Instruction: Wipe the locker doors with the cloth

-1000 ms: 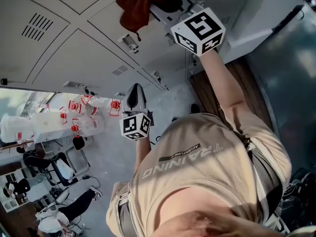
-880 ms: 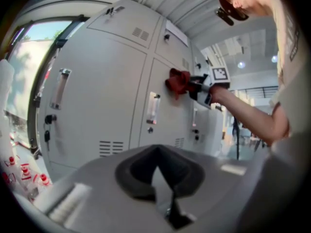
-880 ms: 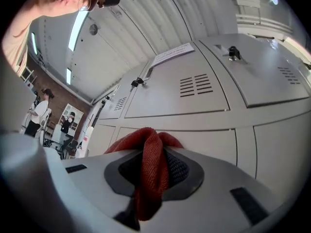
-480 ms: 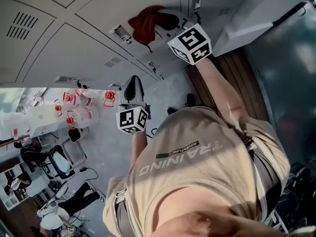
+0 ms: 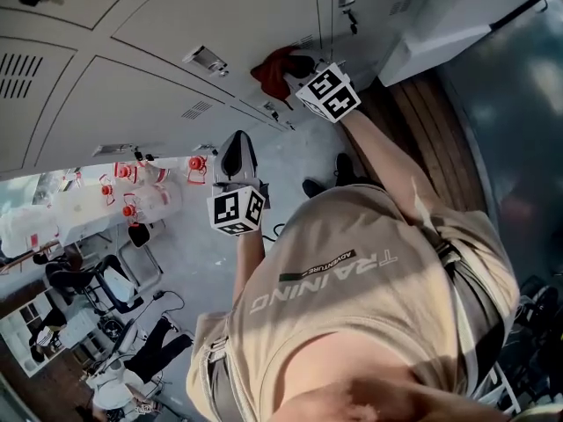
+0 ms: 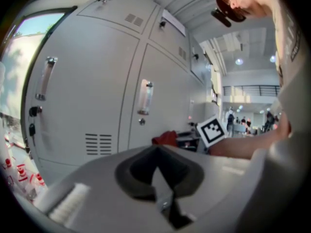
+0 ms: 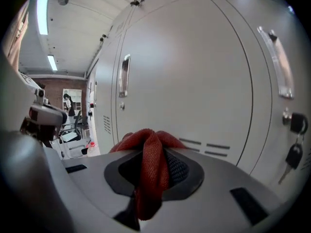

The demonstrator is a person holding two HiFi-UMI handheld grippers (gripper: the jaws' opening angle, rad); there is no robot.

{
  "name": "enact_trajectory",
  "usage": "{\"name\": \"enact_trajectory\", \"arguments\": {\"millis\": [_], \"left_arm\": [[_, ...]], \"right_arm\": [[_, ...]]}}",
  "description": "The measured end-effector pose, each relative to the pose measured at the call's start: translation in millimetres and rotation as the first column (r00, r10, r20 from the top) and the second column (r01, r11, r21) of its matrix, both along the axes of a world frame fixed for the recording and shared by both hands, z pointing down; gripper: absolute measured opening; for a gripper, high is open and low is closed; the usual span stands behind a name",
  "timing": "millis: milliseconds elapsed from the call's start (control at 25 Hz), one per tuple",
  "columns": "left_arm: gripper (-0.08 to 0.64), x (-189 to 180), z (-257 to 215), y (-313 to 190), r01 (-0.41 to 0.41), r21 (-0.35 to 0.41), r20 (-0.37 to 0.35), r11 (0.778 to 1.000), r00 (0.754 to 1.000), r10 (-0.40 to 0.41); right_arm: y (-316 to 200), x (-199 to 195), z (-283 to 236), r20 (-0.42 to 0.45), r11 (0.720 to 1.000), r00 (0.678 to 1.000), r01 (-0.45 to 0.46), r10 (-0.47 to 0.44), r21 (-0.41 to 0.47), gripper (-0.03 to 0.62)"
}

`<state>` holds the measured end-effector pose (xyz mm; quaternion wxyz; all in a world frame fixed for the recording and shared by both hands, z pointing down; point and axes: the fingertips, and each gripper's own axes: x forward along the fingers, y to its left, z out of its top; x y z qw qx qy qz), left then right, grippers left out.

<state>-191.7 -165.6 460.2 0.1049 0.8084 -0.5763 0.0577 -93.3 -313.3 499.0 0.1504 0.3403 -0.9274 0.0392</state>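
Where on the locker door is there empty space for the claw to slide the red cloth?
The widest bare patch is the flat door panel, between its handle and the seam to the next door, above the vent slots. It is crowded past that seam: long handle, lock and hanging keys. The right claw holds the cloth.
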Motion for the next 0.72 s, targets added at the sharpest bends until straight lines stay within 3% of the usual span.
{"name": "enact_trajectory", "arguments": {"millis": [160,320,520,720], "left_arm": [[0.005,0,1,-2,0.000,-0.009,0.002,1.000,1.000,0.000],[0.005,-3,4,-4,0.002,-0.015,0.003,1.000,1.000,-0.002],[0.006,-1,1,-5,-0.005,-0.005,-0.014,1.000,1.000,0.005],[0.005,6,-10,-12,-0.031,0.036,-0.005,0.999,1.000,0.031]], "right_arm": [[-2,4,55,-0.046,0.991,0.999,-0.023,0.017,-0.134,0.064],[-3,8,87,-0.101,0.981,0.995,-0.039,0.020,-0.192,0.063],[4,13,90,-0.133,0.980,0.991,-0.041,0.015,-0.195,0.063],[18,21,26,-0.051,0.994,0.999,-0.008,0.002,-0.112,0.063]]}}
